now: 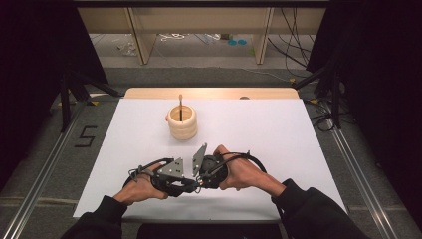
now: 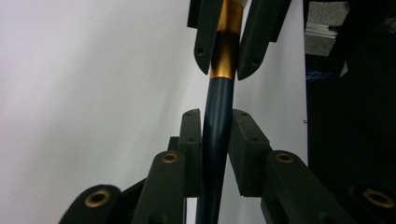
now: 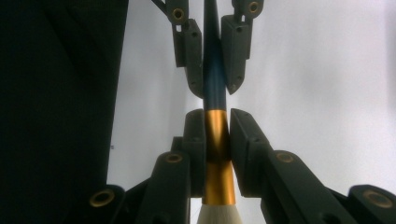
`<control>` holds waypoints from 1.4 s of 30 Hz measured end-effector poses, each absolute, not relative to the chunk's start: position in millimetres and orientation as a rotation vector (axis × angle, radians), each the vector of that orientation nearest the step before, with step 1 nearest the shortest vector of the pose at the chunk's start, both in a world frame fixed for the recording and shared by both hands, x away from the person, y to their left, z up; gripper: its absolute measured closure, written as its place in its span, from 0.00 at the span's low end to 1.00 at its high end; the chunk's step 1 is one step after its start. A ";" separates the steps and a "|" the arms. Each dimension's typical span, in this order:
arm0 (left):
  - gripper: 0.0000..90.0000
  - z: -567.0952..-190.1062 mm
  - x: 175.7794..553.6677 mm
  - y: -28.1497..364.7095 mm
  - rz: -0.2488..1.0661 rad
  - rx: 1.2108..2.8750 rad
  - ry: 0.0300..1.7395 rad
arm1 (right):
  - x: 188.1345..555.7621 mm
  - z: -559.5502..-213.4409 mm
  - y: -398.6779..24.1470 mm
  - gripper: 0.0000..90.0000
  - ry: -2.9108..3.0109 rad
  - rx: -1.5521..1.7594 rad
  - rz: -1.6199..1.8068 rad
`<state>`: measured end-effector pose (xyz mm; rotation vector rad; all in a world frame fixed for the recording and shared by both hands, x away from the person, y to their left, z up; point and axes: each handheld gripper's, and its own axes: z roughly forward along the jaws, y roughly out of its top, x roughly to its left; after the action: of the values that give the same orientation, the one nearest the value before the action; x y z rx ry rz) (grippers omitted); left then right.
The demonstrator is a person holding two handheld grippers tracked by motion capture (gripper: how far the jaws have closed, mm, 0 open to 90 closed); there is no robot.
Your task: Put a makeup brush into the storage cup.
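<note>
— Gripping what, exactly, were the two claws?
— The left gripper pinched the brush's dark handle; the right gripper clamped its gold ferrule, tip to tip.
— And beyond them?
— A stacked ring holder stood farther off on the white table.

A lab recording bay — black curtains flank the white table; aluminium rails, loose cables cross the floor.

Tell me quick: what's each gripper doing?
Left gripper: closed on the brush's dark handle.
Right gripper: closed on its gold ferrule.
</note>
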<state>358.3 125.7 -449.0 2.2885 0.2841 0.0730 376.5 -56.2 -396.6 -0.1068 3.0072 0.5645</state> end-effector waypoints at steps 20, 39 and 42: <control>0.87 -444.6 364.0 135.7 0.162 2.236 0.450 | 391.2 -358.3 -104.3 0.58 2.806 0.202 0.929; 0.87 -436.9 380.0 163.4 0.296 2.049 0.693 | 403.0 -372.0 -143.8 0.41 2.616 0.562 1.119; 0.87 -434.3 381.8 167.2 0.316 2.022 0.724 | 403.0 -374.6 -147.0 0.40 2.621 0.583 1.114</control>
<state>381.8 167.2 -434.3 2.0216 0.7238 0.3159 403.0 -147.0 -374.6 0.5834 2.6206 1.1140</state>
